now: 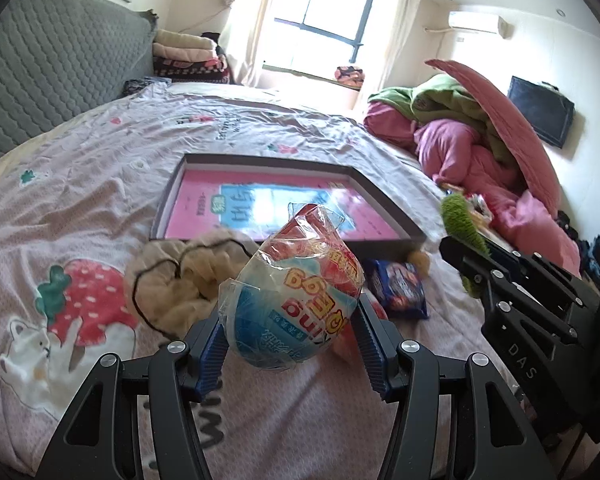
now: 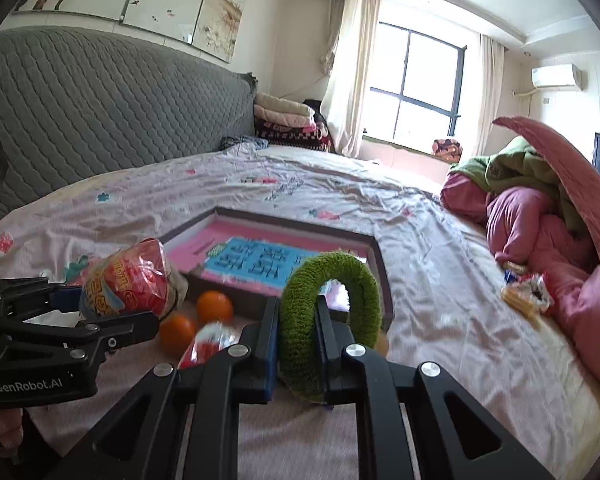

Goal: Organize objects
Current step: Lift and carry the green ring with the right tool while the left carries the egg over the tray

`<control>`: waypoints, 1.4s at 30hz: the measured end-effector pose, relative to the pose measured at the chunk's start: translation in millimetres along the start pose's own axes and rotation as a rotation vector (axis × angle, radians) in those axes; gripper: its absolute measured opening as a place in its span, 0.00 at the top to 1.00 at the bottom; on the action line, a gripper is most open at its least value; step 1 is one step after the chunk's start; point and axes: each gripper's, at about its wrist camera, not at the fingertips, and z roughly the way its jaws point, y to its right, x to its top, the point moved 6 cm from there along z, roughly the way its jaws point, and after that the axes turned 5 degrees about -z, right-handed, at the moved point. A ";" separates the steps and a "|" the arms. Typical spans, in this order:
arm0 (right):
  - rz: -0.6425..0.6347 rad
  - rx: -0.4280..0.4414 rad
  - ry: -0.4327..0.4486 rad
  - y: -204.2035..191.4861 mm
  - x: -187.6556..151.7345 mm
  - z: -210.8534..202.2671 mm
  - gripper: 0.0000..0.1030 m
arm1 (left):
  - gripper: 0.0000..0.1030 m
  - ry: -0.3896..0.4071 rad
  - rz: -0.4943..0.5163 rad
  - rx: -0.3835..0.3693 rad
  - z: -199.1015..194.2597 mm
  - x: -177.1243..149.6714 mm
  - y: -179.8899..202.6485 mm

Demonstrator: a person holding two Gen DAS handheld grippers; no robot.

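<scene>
1. The left gripper point(image 1: 290, 344) clamps a wrapped snack cup point(image 1: 296, 292) between widely spread jaws, lifted above the bedsheet point(image 1: 100, 184) and tilted down.
2. The right gripper point(image 2: 298, 344) is pinched tight on a green fuzzy ring point(image 2: 332, 312), also raised.
3. A shallow box point(image 1: 384, 200) with a pink base lies at 12 o'clock beyond both grippers.
4. Two oranges point(image 2: 214, 306) and a blurred red packet point(image 2: 210, 340), perhaps candy, sit near the box at 9 o'clock of the ring.
5. A beige plush point(image 1: 192, 280) is partly hidden behind the cup.

Glossy crinkled plastic snack pack point(image 1: 296, 296), fuzzy green ring point(image 2: 332, 300), wrinkled cloth bedsheet point(image 1: 100, 184)
</scene>
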 end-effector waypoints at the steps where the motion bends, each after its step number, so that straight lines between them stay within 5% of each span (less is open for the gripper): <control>1: -0.002 -0.001 0.004 0.4 2.2 1.5 0.85 | 0.42 0.003 0.000 0.005 1.2 2.7 -1.4; 23: 0.025 0.010 -0.033 34.5 37.9 80.4 0.85 | 0.42 0.001 -0.033 0.071 58.6 78.5 -37.1; 32: 0.077 0.065 -0.163 50.0 32.1 134.5 0.84 | 0.42 -0.065 -0.025 0.107 88.6 101.6 -54.5; 42: -0.023 0.044 -0.273 35.5 16.2 166.8 0.84 | 0.41 -0.171 -0.032 0.169 130.3 104.2 -74.4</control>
